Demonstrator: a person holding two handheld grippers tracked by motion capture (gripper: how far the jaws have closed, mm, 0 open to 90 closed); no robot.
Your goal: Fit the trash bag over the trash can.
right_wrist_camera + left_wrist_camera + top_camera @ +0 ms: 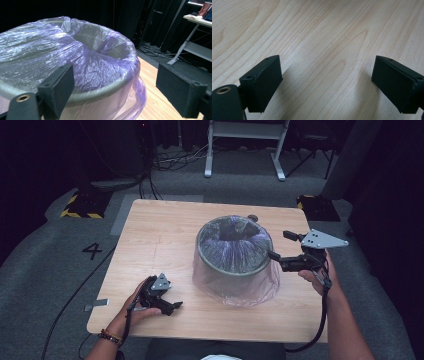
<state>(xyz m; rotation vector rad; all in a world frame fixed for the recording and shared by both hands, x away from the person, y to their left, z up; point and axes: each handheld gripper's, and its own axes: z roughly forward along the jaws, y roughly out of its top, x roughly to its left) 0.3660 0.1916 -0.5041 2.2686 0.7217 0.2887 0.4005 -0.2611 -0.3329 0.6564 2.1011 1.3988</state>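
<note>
A light wooden table point(165, 235) with clear grain stands on grey carpet point(45, 250) in a dark room. On the carpet left of the table is a taped figure 4 point(92, 251), and yellow-and-black striped blocks point(80, 205) sit near the table's far corners. A white desk frame point(245, 145) stands behind. The bin point(233, 251), round and lined with a thin purple plastic bag point(235, 287) that drapes over its rim and down its sides, stands at the middle of the table. The right gripper point(281, 246) hovers just beside the bin's rim on its right, jaws spread wide. The left gripper point(170, 307) rests low over bare wood near the front edge, jaws apart and holding nothing
</note>
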